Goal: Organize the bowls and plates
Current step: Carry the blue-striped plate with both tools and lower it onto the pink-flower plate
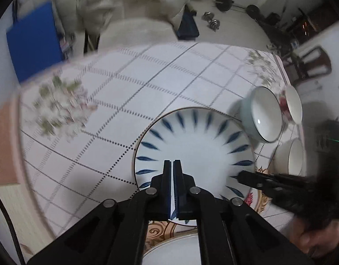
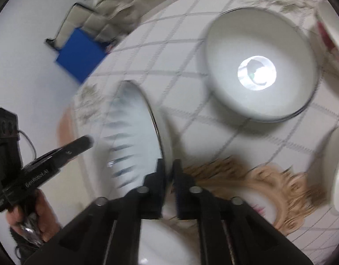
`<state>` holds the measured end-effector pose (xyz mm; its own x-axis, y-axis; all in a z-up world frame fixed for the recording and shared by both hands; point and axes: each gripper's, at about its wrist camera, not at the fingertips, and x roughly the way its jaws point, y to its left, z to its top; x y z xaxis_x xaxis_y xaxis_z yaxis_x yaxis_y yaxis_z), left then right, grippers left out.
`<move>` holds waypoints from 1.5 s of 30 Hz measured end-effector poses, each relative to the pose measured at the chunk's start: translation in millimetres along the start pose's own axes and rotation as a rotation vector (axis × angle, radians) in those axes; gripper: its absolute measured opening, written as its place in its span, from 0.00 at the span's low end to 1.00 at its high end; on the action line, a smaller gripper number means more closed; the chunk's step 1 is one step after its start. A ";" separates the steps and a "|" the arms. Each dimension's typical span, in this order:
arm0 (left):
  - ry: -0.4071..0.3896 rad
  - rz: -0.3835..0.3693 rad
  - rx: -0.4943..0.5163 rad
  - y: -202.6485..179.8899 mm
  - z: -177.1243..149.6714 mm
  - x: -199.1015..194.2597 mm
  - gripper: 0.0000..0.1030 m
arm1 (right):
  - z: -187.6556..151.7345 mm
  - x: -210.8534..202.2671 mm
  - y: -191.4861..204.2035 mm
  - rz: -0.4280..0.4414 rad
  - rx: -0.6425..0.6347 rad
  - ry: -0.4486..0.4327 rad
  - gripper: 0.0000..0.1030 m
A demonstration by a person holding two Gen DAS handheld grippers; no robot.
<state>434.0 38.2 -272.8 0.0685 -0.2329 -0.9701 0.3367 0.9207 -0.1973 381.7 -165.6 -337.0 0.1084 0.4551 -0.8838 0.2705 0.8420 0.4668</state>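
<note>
A white plate with blue leaf strokes is held above the checked tablecloth. My left gripper is shut on its near rim. My right gripper is shut on the same plate's edge; it shows in the left wrist view at the plate's right side. The left gripper shows at the left of the right wrist view. A pale blue bowl stands right of the plate, large in the right wrist view. Another white plate lies below the left gripper.
A rose-patterned bowl sits behind the pale blue bowl. A white bowl is at the table's right edge. A blue box and a white jacket lie beyond the far edge. Dumbbells lie on the floor.
</note>
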 end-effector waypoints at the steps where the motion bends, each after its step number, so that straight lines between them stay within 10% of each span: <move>1: 0.006 -0.017 -0.009 -6.1 -2.8 -5.4 0.00 | -2.8 -1.5 7.8 -0.054 -0.028 -0.016 0.09; 7: -0.005 0.040 -0.098 31.1 -6.4 5.9 0.02 | -4.5 19.1 -15.9 -0.108 0.025 0.034 0.06; 18: 0.131 -0.150 -0.239 91.7 19.4 77.3 0.34 | 10.6 36.8 -39.4 -0.130 0.025 0.067 0.10; 24: 0.202 -0.221 -0.179 70.3 20.9 100.9 0.34 | 13.0 39.5 -51.1 -0.095 0.060 0.078 0.10; 45: 0.119 -0.060 -0.092 58.3 -7.0 75.3 0.18 | 8.1 40.6 -41.9 -0.051 0.037 0.111 0.12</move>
<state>452.2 76.5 -358.3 -0.0623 -0.2544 -0.9651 0.2487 0.9325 -0.2619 382.5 -184.7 -392.7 -0.0124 0.4433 -0.8963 0.3080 0.8545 0.4183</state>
